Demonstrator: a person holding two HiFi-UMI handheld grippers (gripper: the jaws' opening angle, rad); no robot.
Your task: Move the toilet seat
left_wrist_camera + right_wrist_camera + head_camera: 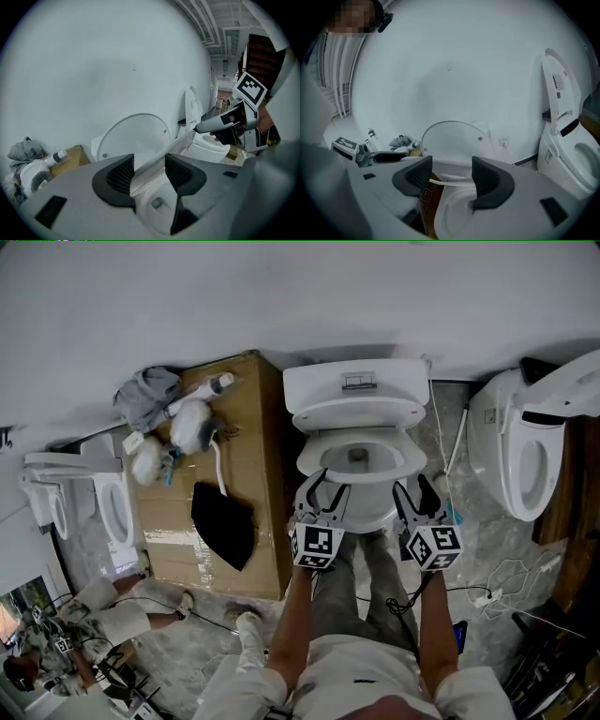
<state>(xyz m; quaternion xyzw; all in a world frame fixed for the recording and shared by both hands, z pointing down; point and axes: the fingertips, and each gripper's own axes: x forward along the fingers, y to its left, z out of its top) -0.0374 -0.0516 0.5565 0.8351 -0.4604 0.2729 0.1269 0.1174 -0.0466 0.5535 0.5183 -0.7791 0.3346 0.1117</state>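
Presently: toilet seat [405, 457], a white ring, lies over the bowl [359, 457] directly ahead of both tongs, its front rim reaching into each pair of jaws. In the left gripper view it slants upward, its front edge lifted clear of the bowl. Left gripper [323, 486]: jaws drawn narrow, both pads pressed on the seat's thin front-left edge. Right gripper [417, 491]: jaws wide apart, the seat's front-right rim crossing the gap between them with no pad visibly pressing on it. Lid [356, 413]: upright, leaning back against the cistern [356, 381], which stands against the wall [281, 296]. Left margin: cardboard box [248, 427] just beside the toilet, bearing rags and bottles. Right margin: second toilet [525, 446], lid raised, set apart by a strip of floor. Cables [497, 582] trail over the floor to the right of the person's legs. Open air above the bowl, between seat and lid.
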